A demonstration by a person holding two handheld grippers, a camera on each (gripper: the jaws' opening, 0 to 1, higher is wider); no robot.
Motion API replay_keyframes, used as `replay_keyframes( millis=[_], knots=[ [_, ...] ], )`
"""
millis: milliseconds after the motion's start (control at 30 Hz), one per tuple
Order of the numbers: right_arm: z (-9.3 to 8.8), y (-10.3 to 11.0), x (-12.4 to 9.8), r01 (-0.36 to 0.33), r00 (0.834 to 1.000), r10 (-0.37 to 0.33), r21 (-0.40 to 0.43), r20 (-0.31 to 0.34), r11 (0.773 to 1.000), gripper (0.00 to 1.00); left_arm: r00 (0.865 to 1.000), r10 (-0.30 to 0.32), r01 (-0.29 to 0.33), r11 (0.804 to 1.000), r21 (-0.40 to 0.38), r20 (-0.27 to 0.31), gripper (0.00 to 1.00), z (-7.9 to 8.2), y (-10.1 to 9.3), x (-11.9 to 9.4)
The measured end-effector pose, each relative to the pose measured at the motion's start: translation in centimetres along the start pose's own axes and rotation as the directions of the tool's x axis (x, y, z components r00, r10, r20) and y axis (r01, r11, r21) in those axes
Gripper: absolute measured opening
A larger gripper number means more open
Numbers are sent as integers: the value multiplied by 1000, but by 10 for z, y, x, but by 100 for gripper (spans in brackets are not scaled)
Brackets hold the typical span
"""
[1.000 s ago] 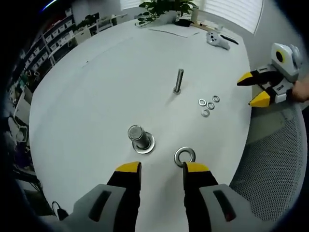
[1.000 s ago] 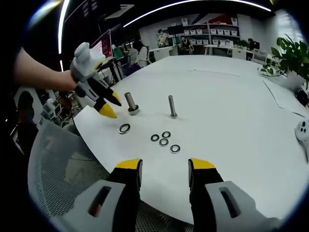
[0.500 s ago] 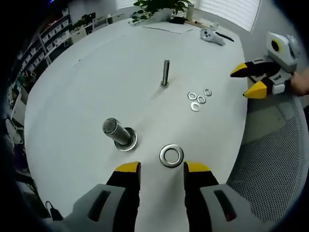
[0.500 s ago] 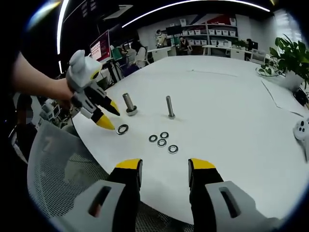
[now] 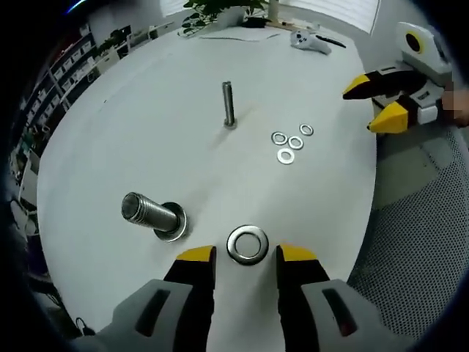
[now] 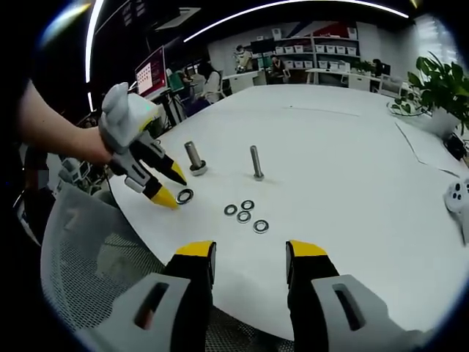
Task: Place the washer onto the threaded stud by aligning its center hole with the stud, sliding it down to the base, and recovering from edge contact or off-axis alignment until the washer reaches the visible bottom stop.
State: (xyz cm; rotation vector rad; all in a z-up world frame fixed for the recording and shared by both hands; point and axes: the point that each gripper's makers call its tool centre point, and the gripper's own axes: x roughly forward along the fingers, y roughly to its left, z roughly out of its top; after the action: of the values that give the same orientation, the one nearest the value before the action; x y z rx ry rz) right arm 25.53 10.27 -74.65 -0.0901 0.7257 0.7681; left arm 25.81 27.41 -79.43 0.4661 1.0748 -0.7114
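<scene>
Large washer [image 5: 247, 244] lies flat at lower centre, just ahead of the left gripper [image 5: 243, 255], jaws spread and empty astride it; thick stud [image 5: 153, 215] lower left; right gripper [image 6: 249, 251] open, idle, farther.

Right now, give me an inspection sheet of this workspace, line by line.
Surface: white round table, bare between the parts.
Job's things: large washer flat on the table near the edge; thick stud upright on its base beside it; thin bolt upright further in.
Clutter: four small washers in a cluster; white controller and plant at the far side.
Claws: left claw open, straddling the large washer; right claw open, empty.
Cables: nothing seen.
Surroundings: mesh chair, shelves, people seated behind.
</scene>
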Motion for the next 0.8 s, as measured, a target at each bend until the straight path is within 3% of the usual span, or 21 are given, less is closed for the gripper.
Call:
replay_keyframes(
  millis=[100,333,633,800],
  knots=[
    [0,0,0,-2,1000,2,-4,-1,1000,41,999,37,-36,995,93,-7,29,1,5,0],
    [-1,0,0,-1,1000,1,-4,-2,1000,41,1000,-19,19,999,50,-9,22,1,-2,3],
    [-2,0,1,-2,1000,2,-4,-5,1000,41,1000,-13,13,999,41,-6,21,-1,-1,3],
    [-2,0,2,-5,1000,5,-4,-6,1000,41,1000,-7,8,1000,24,-30,21,-13,3,-2]
  ],
)
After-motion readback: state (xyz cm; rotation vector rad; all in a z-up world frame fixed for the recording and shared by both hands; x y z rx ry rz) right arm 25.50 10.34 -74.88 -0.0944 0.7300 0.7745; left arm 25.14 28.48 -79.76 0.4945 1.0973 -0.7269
